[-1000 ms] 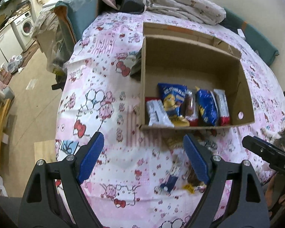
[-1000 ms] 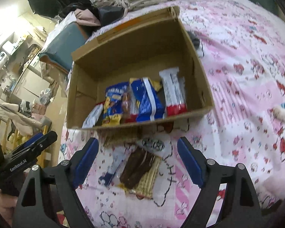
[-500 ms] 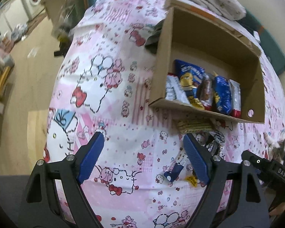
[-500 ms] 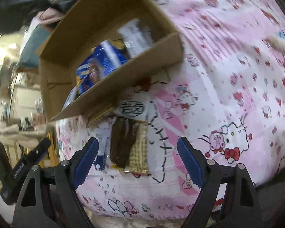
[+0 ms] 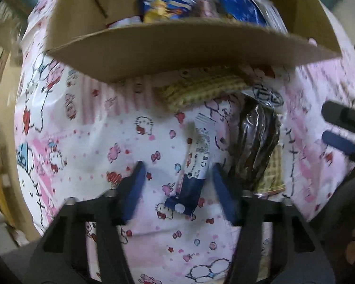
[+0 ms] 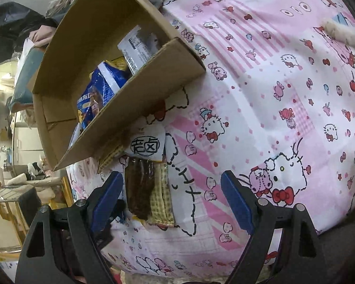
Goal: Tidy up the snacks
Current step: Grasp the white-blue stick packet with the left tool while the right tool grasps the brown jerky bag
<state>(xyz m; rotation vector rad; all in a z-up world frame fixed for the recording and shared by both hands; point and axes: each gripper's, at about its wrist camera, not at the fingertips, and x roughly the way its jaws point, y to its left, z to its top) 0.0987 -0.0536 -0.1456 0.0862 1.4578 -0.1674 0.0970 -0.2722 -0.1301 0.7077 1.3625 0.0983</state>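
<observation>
A cardboard box [image 5: 177,52] holding blue snack bags [image 5: 170,2] stands on a pink cartoon bedspread. In front of it lie a slim white-and-blue bar packet [image 5: 196,161], a dark brown snack pack [image 5: 258,137] and a yellow checked pack [image 5: 201,90]. My left gripper [image 5: 177,179] points straight down over the slim packet. Its jaws are closing with the packet between them, and the pads are not touching it. My right gripper [image 6: 171,194] is open low over the bedspread. The brown pack [image 6: 142,189] lies just inside its left finger, untouched.
The box's near wall [image 6: 130,99] rises close ahead of both grippers. The right gripper's tip [image 5: 340,127] shows at the right edge of the left wrist view. A furry white paw [image 6: 340,32] rests on the bedspread at far right. Floor and furniture lie beyond the bed's left edge.
The left gripper dropped toward the bedspread over the slim packet and its jaws narrowed. The right gripper sank, rolled and came closer to the brown pack, jaws unchanged.
</observation>
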